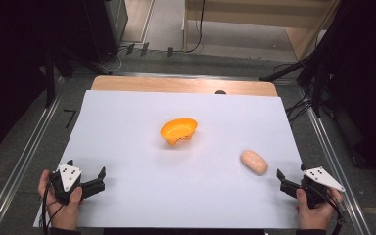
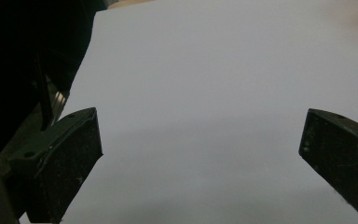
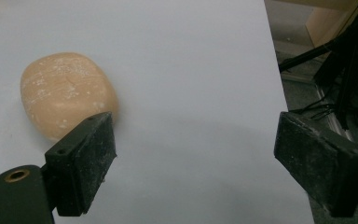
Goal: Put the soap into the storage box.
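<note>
Nothing is grasped yet: the right gripper sits with its jaws spread wide and empty, and the bread roll lies on the white sheet just beyond and outside its left jaw, near but apart from it, not between the two. The left gripper also has its jaws parted with only bare sheet between them. Judged from this layout, the work is at its start: the roll remains to be centred between the right jaws, gripped, and probably carried to the orange bowl, which stands well ahead of both grippers.
</note>
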